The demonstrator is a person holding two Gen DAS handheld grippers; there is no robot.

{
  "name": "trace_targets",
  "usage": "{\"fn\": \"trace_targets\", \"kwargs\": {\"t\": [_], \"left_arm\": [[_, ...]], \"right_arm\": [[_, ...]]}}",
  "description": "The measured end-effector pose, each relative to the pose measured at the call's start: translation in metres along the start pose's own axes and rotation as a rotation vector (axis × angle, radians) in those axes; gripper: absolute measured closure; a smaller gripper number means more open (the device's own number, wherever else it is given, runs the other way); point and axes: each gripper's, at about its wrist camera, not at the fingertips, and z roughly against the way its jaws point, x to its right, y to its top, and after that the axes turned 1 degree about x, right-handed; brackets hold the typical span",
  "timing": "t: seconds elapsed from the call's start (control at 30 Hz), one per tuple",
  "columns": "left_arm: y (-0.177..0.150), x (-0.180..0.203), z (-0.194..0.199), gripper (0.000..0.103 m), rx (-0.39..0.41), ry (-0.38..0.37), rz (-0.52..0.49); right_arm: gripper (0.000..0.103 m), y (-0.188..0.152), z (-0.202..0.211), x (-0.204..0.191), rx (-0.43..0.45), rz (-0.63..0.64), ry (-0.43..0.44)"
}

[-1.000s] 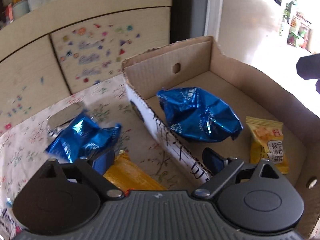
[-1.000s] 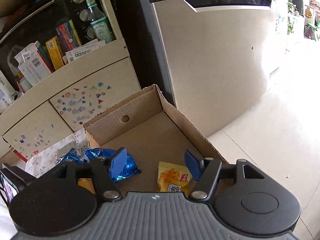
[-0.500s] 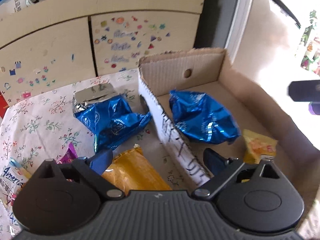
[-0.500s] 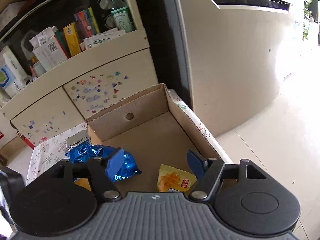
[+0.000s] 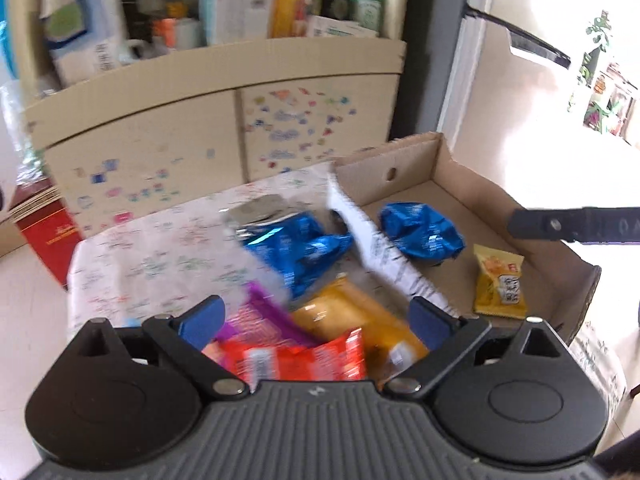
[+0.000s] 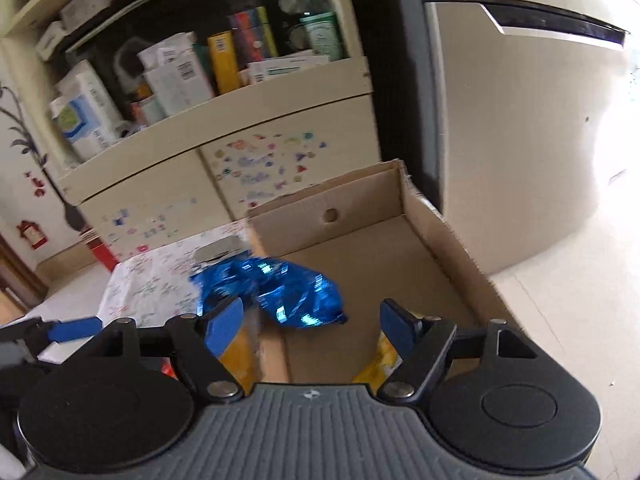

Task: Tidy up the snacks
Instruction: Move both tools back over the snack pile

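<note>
1. Flowered tablecloth [image 5: 160, 256] lies under us; our left gripper [image 5: 316, 318] gapes empty over a red snack packet [image 5: 304, 360].
2. Our right gripper [image 6: 312, 320], jaws just widening, holds nothing.
3. Beyond, a crinkled blue foil bag [image 6: 296, 292] and a small yellow packet [image 5: 500, 280] lie inside the open cardboard box [image 5: 472, 184].

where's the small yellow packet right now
In the left wrist view, the small yellow packet lies flat on the floor of the cardboard box, toward its near right end, just right of the blue bag inside the box.
</note>
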Motion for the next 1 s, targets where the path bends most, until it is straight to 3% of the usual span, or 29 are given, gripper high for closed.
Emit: {"fn": "trace_targets", "kwargs": {"t": [0.4,0.5,0.6,0.8,1.0], "left_arm": [[-0.019,-0.115,0.033,0.005,-0.034,0.118,0.199],[-0.025,-0.131,0.031,0.005,-0.056,0.127,0.232],[-0.032,-0.137,0.028,0.005,-0.078,0.121,0.233],[-0.041,-0.122,0.020,0.005,-0.103,0.121,0.122],[-0.043,-0.112,-0.004,0.006,-0.156,0.119,0.097]], "right_arm": [[0.020,-0.064,0.016,-0.029,-0.121,-0.036,0.062],[0.013,-0.079,0.019,-0.038,-0.129,-0.044,0.073],[0.013,-0.089,0.021,-0.046,-0.140,-0.044,0.072],[0.013,-0.107,0.031,-0.054,-0.139,-0.073,0.096],[0.014,-0.119,0.008,-0.038,-0.218,-0.258,0.066]]}}
